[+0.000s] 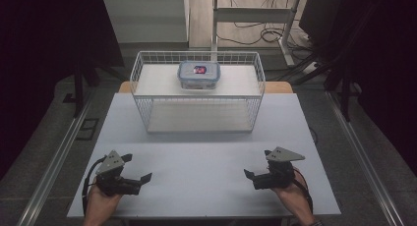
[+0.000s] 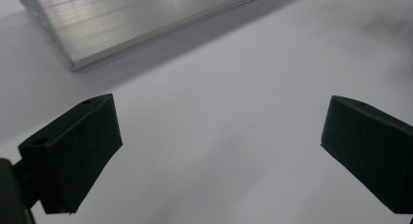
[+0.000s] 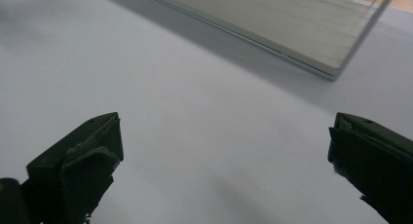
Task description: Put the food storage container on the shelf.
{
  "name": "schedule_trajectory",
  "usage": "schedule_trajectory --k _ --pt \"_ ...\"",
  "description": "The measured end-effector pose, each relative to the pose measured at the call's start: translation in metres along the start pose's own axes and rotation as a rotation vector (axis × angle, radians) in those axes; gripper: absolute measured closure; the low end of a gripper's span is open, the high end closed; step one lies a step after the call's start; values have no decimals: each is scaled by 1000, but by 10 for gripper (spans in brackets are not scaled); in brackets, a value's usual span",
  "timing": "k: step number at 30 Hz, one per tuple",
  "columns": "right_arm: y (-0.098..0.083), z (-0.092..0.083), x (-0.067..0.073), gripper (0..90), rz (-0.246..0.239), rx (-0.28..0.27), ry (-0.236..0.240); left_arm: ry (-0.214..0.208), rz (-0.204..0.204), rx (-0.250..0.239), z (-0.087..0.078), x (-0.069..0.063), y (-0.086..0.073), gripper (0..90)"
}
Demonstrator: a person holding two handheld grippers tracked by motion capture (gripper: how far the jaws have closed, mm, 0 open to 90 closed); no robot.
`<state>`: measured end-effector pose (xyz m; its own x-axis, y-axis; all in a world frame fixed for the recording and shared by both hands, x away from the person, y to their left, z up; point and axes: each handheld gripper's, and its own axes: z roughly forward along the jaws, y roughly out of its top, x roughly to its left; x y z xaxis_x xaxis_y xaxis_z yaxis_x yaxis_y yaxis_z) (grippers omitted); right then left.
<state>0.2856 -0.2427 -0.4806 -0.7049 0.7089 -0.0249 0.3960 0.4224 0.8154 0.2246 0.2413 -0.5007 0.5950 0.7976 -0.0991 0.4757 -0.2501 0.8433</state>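
Both your hand-held grippers, left (image 1: 139, 168) and right (image 1: 255, 166), sit wide open on the bench (image 1: 206, 157). The wire basket (image 1: 142, 83) walls in the lidded box (image 1: 198, 74), with something red inside, I think.

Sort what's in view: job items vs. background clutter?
Job:
- left tool, open, empty, low over the table
- right tool, open, empty
- wire basket
- lidded plastic box on the basket's upper shelf

Just lying about:
- cables on the floor behind
- white desk frame
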Motion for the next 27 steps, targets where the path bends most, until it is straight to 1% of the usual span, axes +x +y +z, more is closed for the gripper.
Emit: schedule_trajectory --k 3,5,7,13,16,18,23,25,27 --pt "-5 -4 -4 0 2 2 -23 9 -16 6 -4 3 -6 8" --pt "-9 -7 -7 0 6 3 -32 16 -18 12 -6 4 -9 8" --pt "-12 -9 -9 0 11 4 -42 26 -16 23 -7 5 -12 8" --pt "-21 -14 -12 0 11 17 -66 75 11 62 -10 6 -21 6" --pt "-28 -15 -14 0 8 36 -85 86 8 78 -11 7 -27 5" --pt "-31 -15 -14 0 13 45 -85 88 -3 91 -11 9 -32 4" --pt "-40 -12 -14 0 33 98 -75 116 -14 144 -8 13 -43 4" --pt "-43 -9 -13 0 34 125 -80 113 -28 151 -7 15 -44 3" --pt "-44 -8 -13 0 31 141 -86 108 -39 163 -6 16 -46 3"
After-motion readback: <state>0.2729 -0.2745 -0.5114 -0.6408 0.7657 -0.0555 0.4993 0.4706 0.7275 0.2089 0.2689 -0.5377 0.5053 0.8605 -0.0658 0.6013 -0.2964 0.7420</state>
